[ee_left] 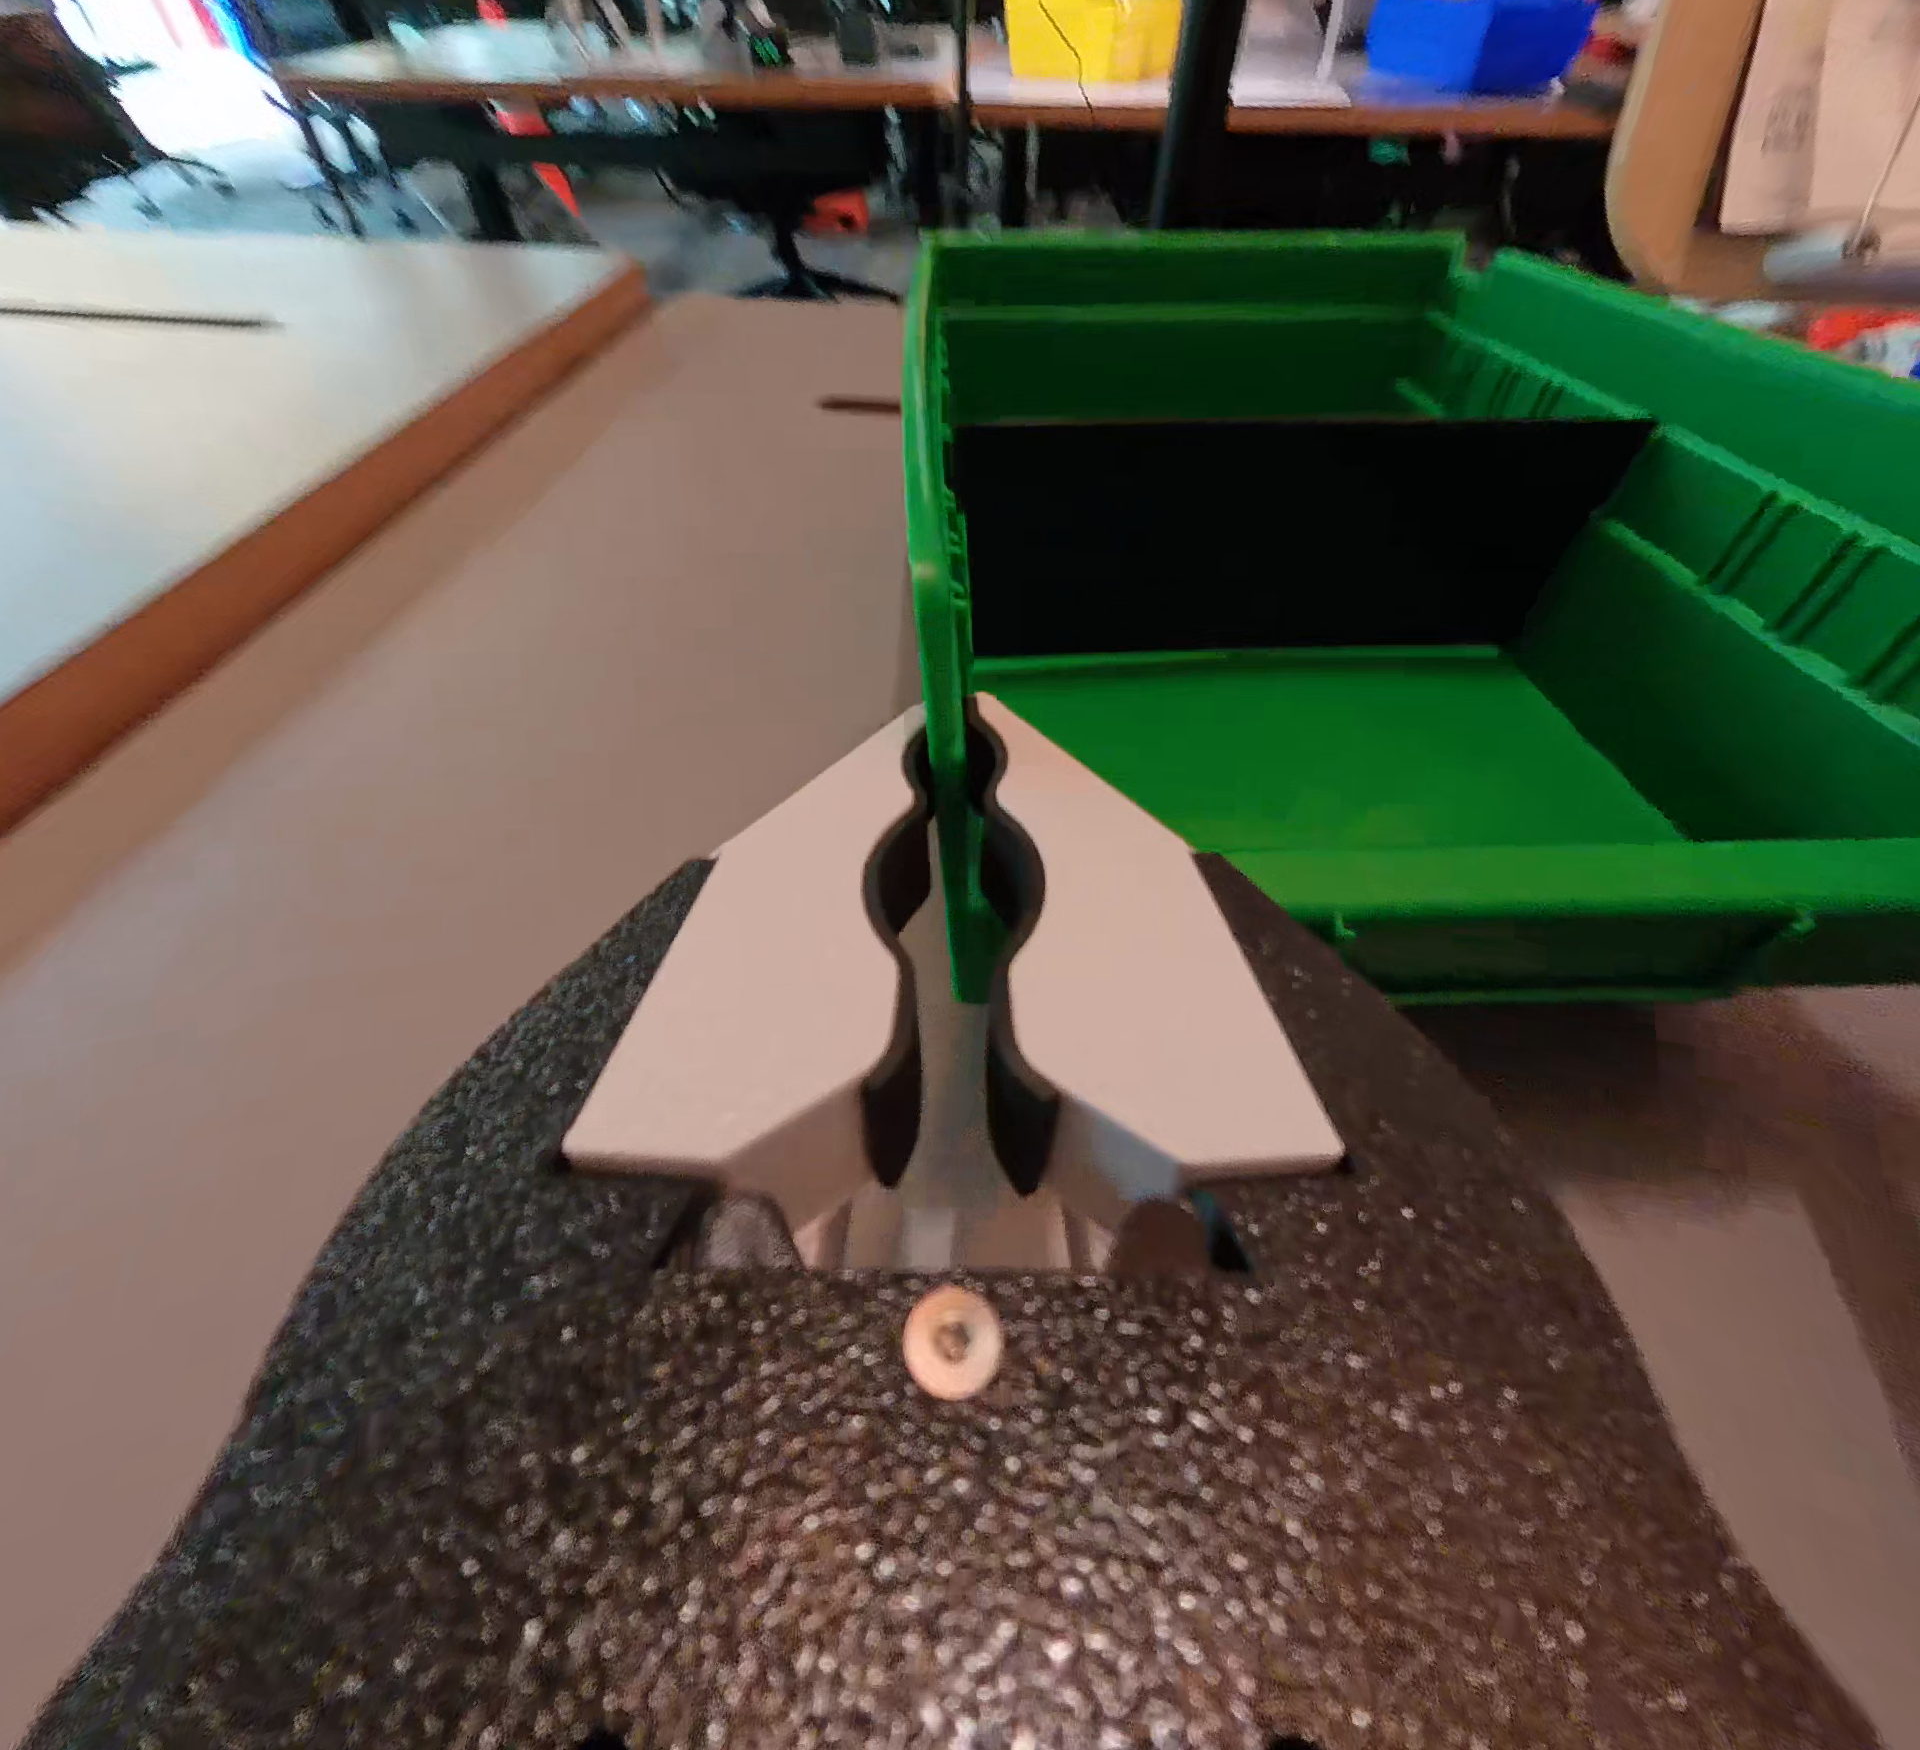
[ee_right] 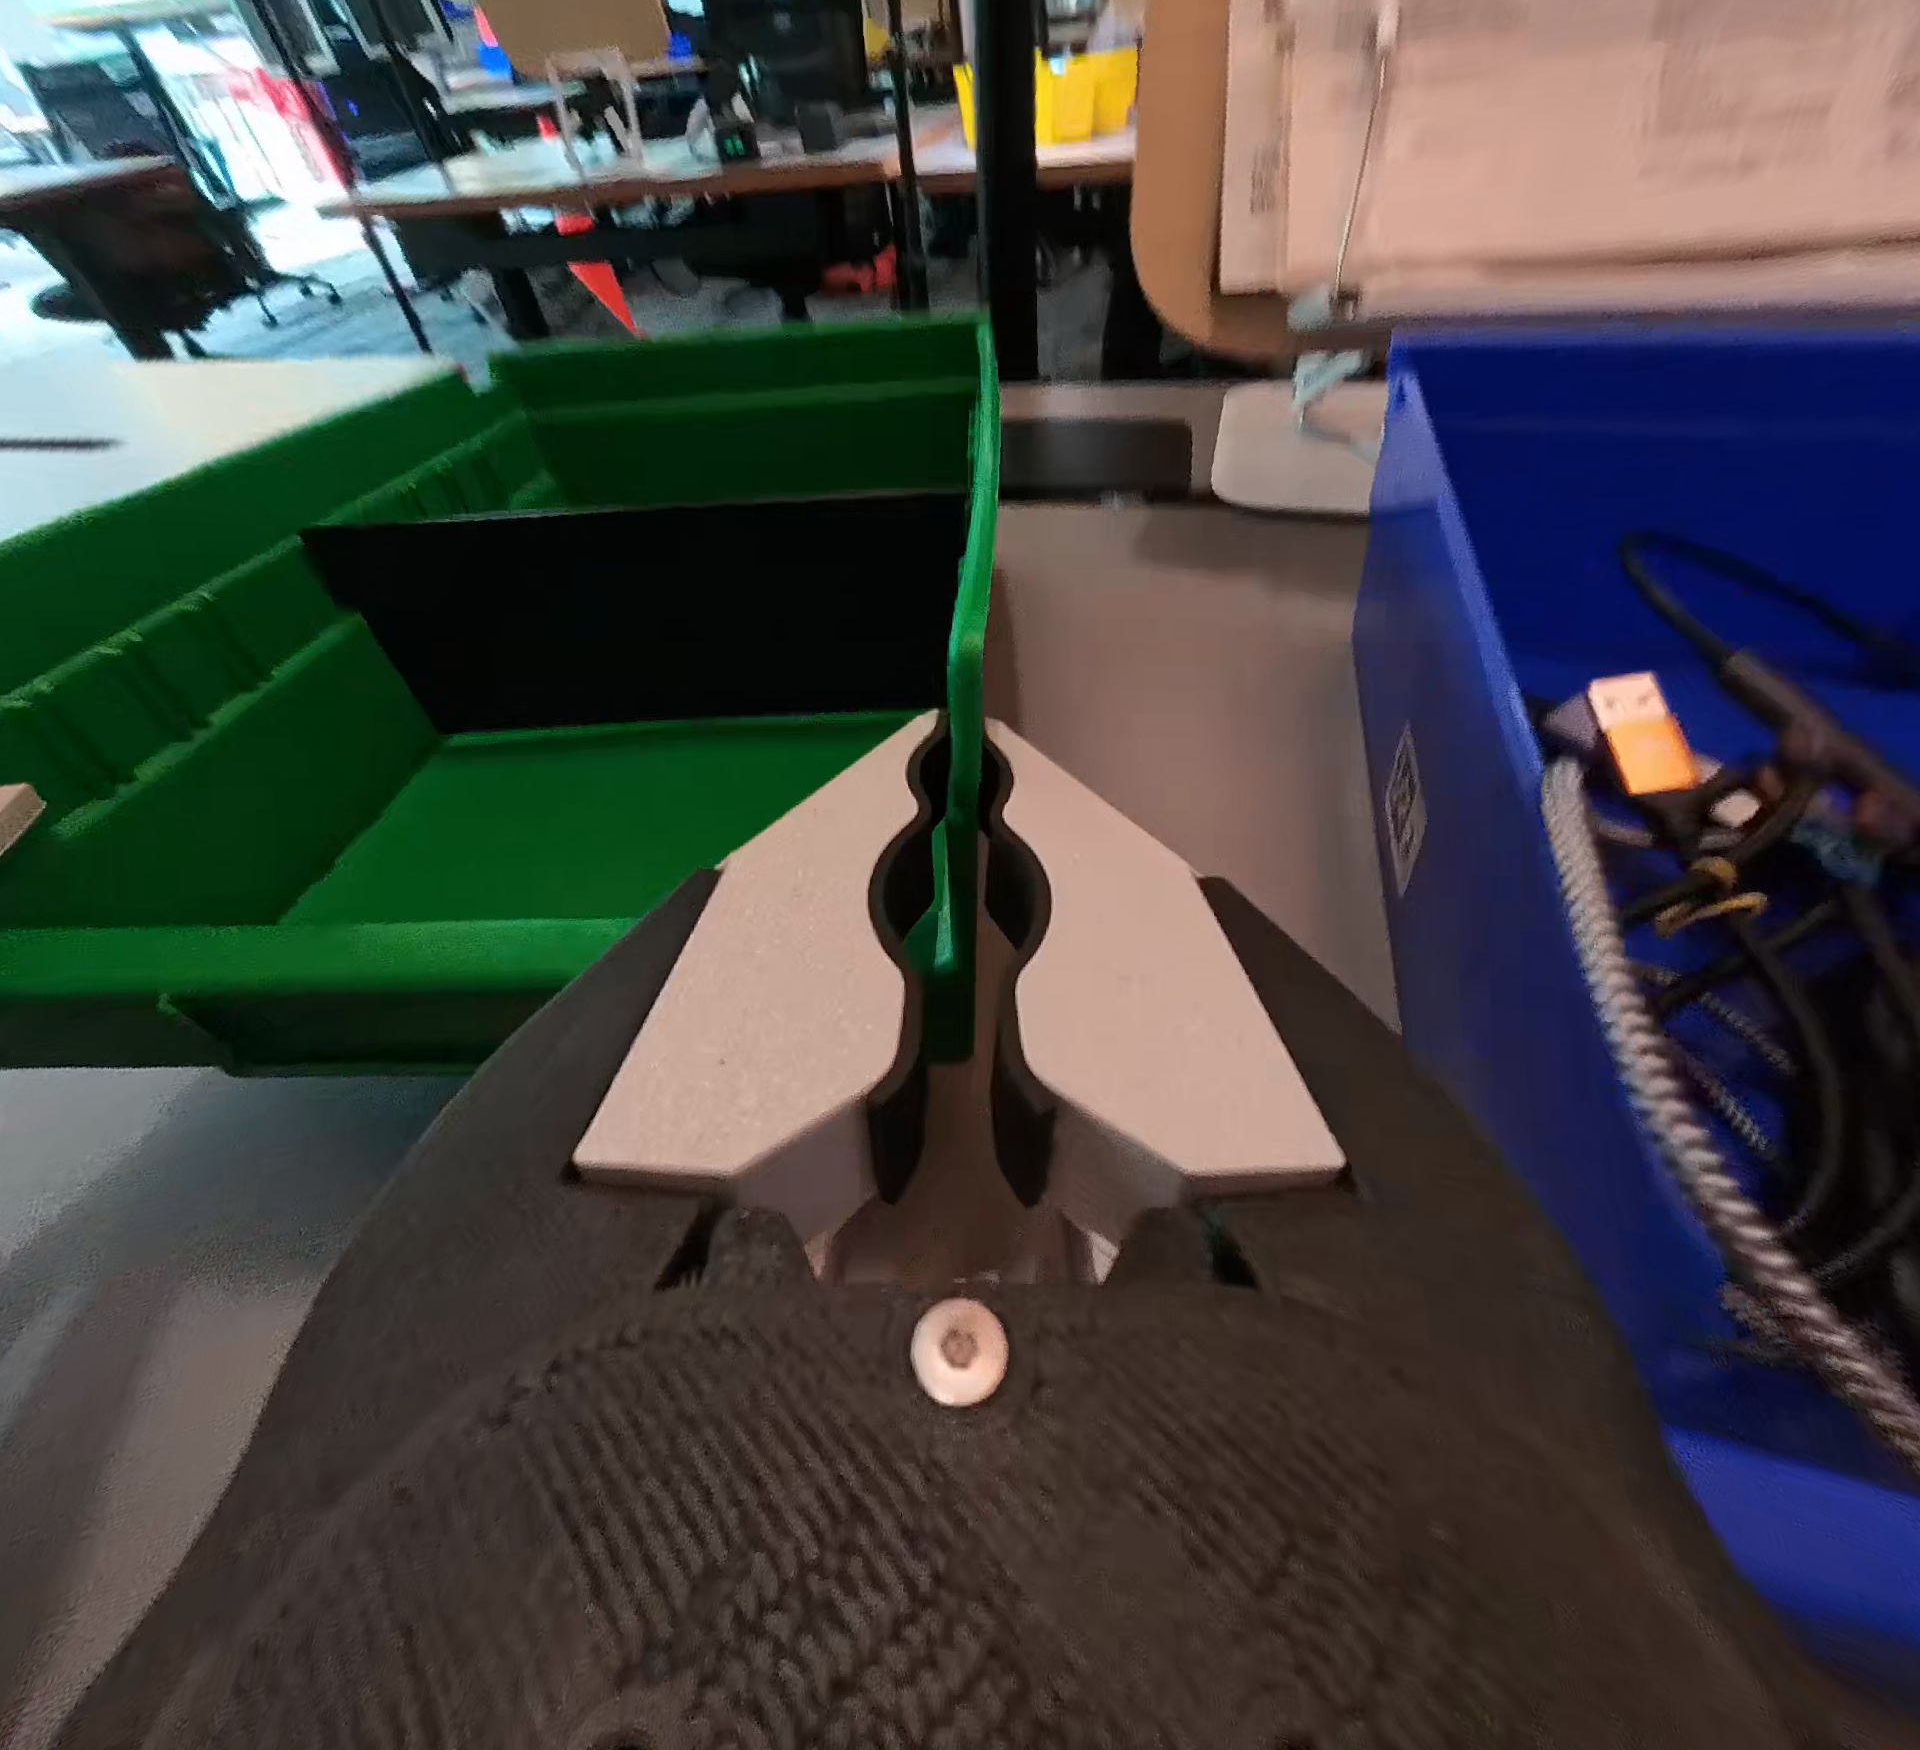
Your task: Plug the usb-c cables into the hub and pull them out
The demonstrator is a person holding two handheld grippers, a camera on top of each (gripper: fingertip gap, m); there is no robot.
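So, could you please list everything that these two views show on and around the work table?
green bin: one, green, on the table, its near compartment empty; each gripper clamps one of its side walls
black divider: one, black, standing across the green bin
blue bin: one, blue, right of the green bin
cables: a tangle, count unclear, black and braided grey, inside the blue bin
orange plug: one, orange, on top of the cables
table: one, brown in the left view, under both bins
yellow bins: count unclear, yellow, on a far desk
left gripper: one, grey fingers, shut on the green bin's left wall
right gripper: one, grey fingers, shut on the green bin's right wall
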